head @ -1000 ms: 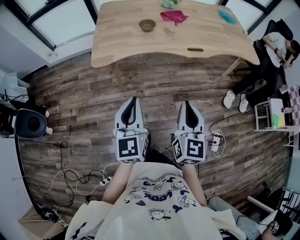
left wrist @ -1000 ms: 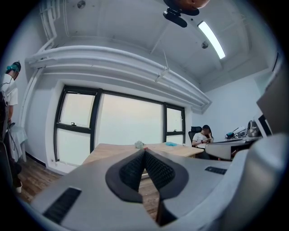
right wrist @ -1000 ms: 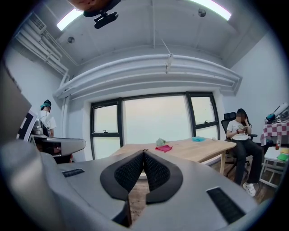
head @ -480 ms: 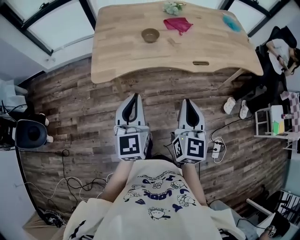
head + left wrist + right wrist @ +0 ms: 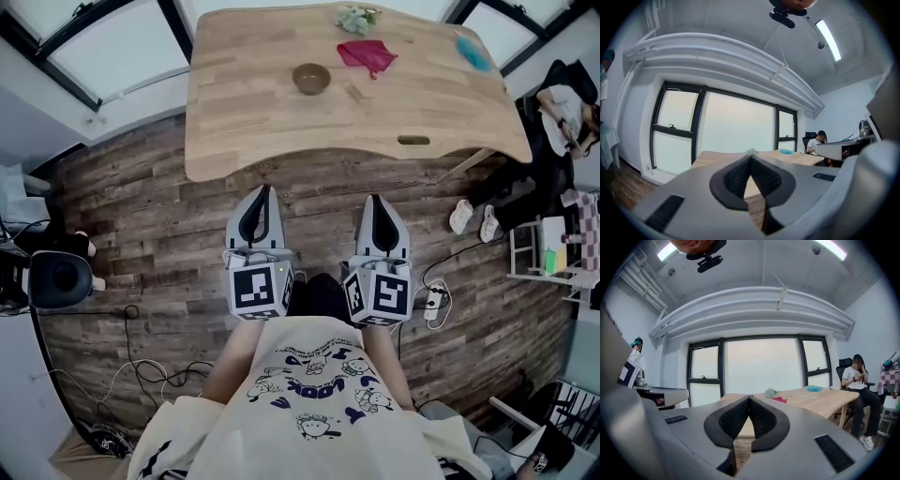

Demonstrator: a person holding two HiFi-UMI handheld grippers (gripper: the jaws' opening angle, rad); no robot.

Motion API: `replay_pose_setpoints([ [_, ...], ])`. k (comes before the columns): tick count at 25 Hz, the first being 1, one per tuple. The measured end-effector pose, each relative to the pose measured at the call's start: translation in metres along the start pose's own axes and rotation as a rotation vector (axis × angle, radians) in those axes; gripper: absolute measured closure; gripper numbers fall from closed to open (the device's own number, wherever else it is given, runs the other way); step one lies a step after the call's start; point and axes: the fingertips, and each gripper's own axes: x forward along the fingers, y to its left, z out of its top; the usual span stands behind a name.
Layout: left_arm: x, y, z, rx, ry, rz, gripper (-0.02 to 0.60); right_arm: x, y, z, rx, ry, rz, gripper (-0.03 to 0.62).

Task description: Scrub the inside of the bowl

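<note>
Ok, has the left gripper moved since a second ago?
Yes. The left gripper has come forward toward the wooden table; the floor gap to its near edge has almost closed.

Left gripper [image 5: 264, 190] and right gripper [image 5: 375, 199] now nearer table [image 5: 234, 131] edge.

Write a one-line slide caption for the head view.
Both shut, left hand-held gripper and right hand-held gripper face a pale wooden table bearing a brown bowl and a pink cloth.
</note>
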Motion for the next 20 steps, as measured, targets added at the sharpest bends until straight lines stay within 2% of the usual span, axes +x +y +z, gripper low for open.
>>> replay_pose_setpoints([
  [12, 0.031, 0.012, 0.0, -0.013, 0.011, 0.015, 0.561, 0.036, -0.005, 0.0, -0.011, 0.015, 0.003, 0.559],
  [20, 0.085, 0.009, 0.002, -0.008, 0.024, 0.033, 0.561, 0.088, -0.028, 0.001, -0.016, 0.028, 0.033, 0.559],
])
